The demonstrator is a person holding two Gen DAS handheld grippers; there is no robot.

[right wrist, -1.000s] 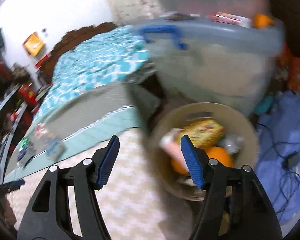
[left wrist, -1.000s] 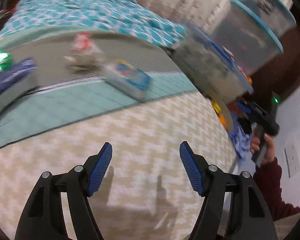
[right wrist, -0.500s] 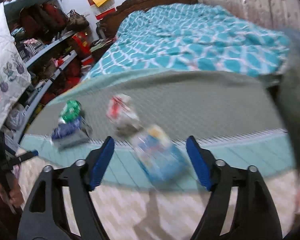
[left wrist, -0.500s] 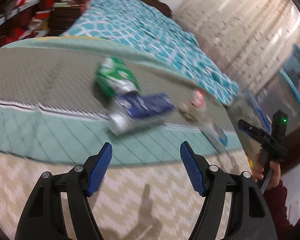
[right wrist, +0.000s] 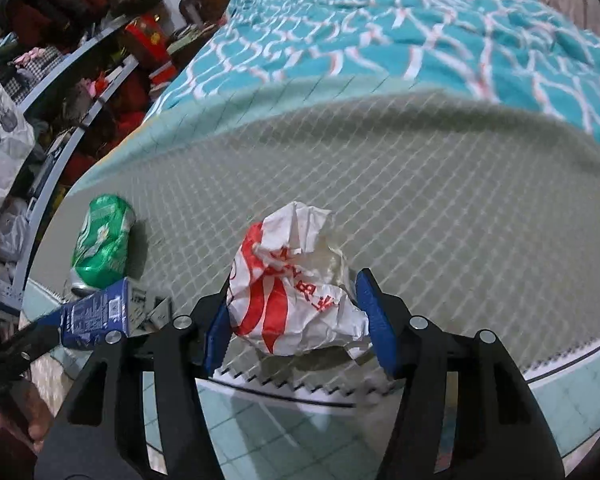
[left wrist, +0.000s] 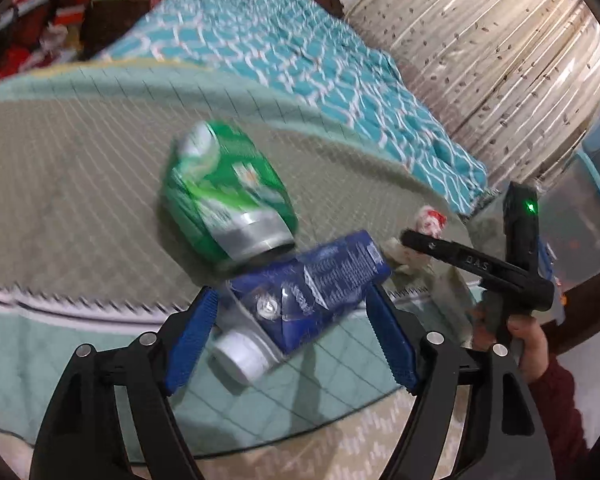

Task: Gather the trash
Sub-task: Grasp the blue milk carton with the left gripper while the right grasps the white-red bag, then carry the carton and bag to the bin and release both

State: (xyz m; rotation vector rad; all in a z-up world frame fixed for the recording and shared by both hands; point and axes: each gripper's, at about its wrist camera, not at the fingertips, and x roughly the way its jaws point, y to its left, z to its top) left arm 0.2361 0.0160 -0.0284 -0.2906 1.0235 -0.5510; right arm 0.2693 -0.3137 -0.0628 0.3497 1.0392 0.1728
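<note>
A blue carton (left wrist: 308, 300) with a white cap lies on the quilted mat (left wrist: 60, 184), between the fingers of my open left gripper (left wrist: 296, 340). A crushed green can (left wrist: 224, 200) lies just behind it. A crumpled white and red wrapper (right wrist: 296, 300) sits between the blue pads of my open right gripper (right wrist: 296, 320); whether the pads touch it I cannot tell. The can (right wrist: 102, 244) and the carton (right wrist: 96, 312) show at the left of the right wrist view. The wrapper (left wrist: 430, 222) shows behind the right gripper in the left wrist view.
A bed with a teal patterned cover (right wrist: 380, 28) lies beyond the mat. Cluttered shelves (right wrist: 72, 60) stand at the left. A curtain (left wrist: 500, 40) hangs at the back right, with a clear storage bin (left wrist: 588, 216) below it.
Both grippers have moved forward. The left gripper now straddles the blue carton. The right gripper has swung left, off a blue packet, and now straddles the wrapper.
</note>
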